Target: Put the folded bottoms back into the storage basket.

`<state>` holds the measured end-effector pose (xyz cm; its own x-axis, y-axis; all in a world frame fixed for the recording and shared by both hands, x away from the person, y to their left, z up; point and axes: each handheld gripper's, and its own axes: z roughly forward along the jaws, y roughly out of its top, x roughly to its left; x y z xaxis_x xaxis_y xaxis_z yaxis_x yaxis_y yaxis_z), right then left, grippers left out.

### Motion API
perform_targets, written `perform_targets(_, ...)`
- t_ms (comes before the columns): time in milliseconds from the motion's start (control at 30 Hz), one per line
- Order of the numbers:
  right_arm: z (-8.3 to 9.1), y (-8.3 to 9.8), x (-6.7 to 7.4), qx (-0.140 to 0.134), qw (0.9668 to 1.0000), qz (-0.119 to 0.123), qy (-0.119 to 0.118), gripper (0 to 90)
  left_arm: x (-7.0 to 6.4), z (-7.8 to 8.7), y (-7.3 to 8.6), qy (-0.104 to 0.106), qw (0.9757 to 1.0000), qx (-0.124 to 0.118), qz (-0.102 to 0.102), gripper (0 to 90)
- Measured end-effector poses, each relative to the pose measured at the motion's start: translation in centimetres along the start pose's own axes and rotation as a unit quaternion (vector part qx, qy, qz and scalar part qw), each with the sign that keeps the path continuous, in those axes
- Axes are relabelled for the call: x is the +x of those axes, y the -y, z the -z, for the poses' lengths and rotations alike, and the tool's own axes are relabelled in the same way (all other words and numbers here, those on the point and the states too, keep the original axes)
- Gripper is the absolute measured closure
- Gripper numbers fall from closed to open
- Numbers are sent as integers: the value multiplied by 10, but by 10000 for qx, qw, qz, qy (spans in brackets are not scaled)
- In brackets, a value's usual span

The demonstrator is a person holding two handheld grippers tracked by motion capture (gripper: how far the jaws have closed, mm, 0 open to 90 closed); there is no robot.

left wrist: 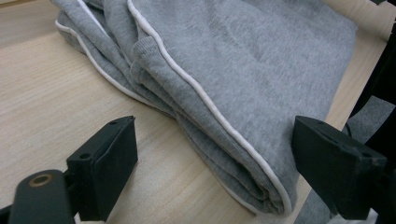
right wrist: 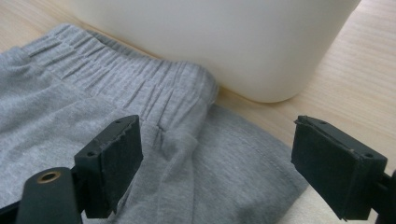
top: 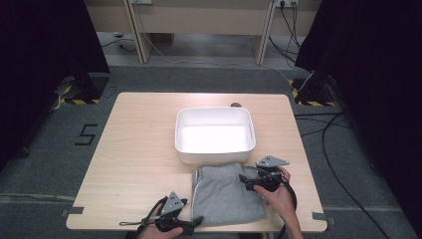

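step: both grippers poised at folded grey shorts (top: 227, 194), just beside white bin (top: 215, 135)
left gripper (left wrist: 212, 175): spread, at the fold's corner
right gripper (right wrist: 217, 163): spread over waistband
next: probably pinch, lift into bin

High view: above the near edge, facing down on the tabletop (top: 139, 149).
Gripper views: close, low, both facing the grey garment (left wrist: 261, 70).

white tub (top: 214, 133) on wooden table (top: 139, 149), near the far edge
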<state>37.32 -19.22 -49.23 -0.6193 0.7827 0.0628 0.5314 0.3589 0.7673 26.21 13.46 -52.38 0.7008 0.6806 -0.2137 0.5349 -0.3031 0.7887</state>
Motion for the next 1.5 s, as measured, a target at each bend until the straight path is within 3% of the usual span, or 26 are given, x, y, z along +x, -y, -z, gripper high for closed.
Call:
perform_targets(267,-7,2,2,78,10000,-44,-17,169,-1,-1,0,28,10000,-18,45,144)
perform_targets(733,-9,4,0,46,9998,-149,-155,169,-8,-15,-10,117,9999,39,-61,151)
perform_targets(1133,-11,4,-2,67,9997,-148,-184,172,-6,-18,-12,349,9994,-8,-45,441)
perform_targets(1267,-12,4,-1,120,9997,-146,-158,170,-6,-17,-10,487,9988,-44,-100,580)
perform_targets(1500,-23,3,1,345,9992,-128,-146,148,-5,-16,-11,545,9984,-50,-172,643)
